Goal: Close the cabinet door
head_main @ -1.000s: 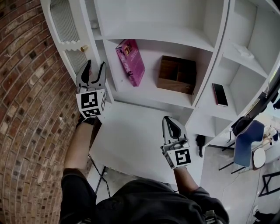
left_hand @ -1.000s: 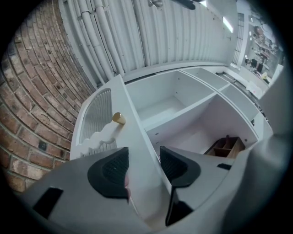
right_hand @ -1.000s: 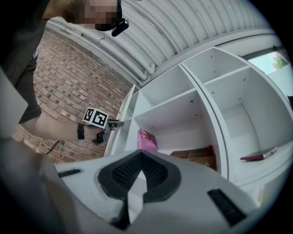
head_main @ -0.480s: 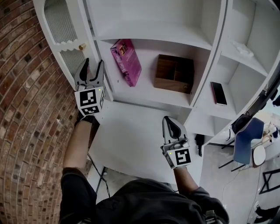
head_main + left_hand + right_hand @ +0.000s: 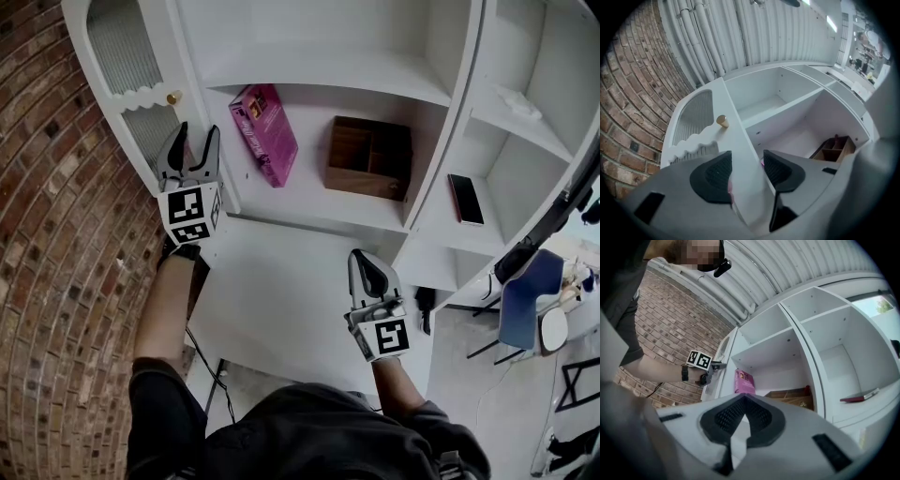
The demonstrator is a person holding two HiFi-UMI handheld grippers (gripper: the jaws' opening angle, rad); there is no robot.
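- Left gripper (image 5: pixel 198 141) clamps the cabinet door (image 5: pixel 141 98) by its free edge; the door stands open at the left edge of the cabinet (image 5: pixel 441 141).
- Right gripper (image 5: pixel 366 264): jaws together, empty.
- Door likely light and rigid; the edge below the knob (image 5: pixel 172 97) suits.

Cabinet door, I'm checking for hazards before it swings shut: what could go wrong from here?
1. The left tongs straddle the edge of the cabinet door, so the one on the inner side may get pinched as it shuts.
2. The pink box leans close to that side of the opening, so the door might clip it.
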